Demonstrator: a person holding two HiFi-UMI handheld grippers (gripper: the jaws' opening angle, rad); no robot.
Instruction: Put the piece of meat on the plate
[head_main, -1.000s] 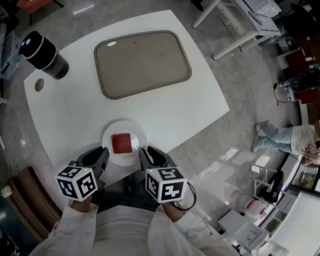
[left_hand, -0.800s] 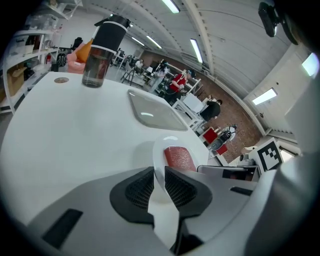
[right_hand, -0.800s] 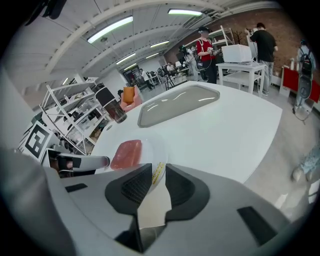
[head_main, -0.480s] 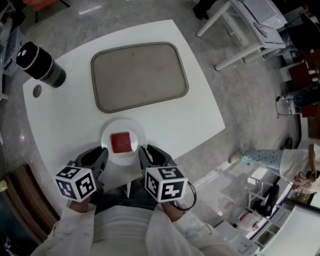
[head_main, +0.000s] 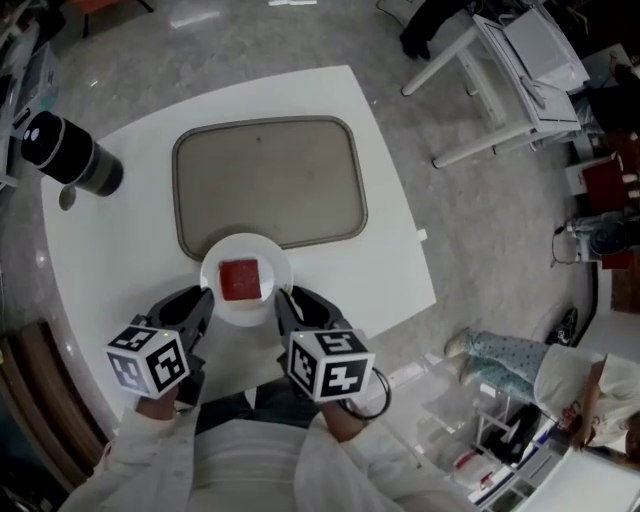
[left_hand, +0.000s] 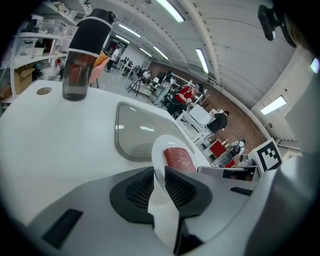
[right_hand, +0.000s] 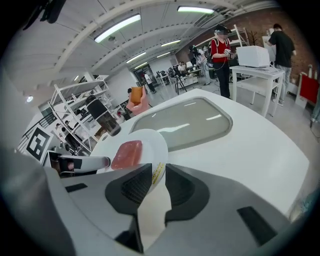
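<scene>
Meat (head_main: 240, 279), a flat red square piece, lies in the middle of the small round white plate (head_main: 216, 266). The plate is held from both sides, at the near edge of the white counter (head_main: 390, 250), close to the person's body.

The left hand-held gripper (head_main: 204, 298) is closed on the left rim of the plate. In the left gripper view the thin white rim passes between the two black ribbed pads (left_hand: 135, 188) and both pads press on it. From this side the meat (left_hand: 179, 159) is just beyond the jaws, a little to the right of them, and it does not touch them.

The right hand-held gripper (head_main: 283, 301) is closed on the right rim of the same plate. In the right gripper view the rim, with a small yellow sticker on it, sits between the jaws, and the meat (right_hand: 127, 154) lies just beyond them, to the left. The meat is therefore between the two grippers, near to both and apart from both.

In the head view the far rim of the plate overlaps the near edge of the large grey rectangular tray with rounded corners (head_main: 268, 185). Whether the plate rests on the counter or is lifted above it, the pictures do not tell clearly. A black cylindrical bottle (head_main: 68, 152) stands at the far left corner of the counter, well apart from the plate.
</scene>
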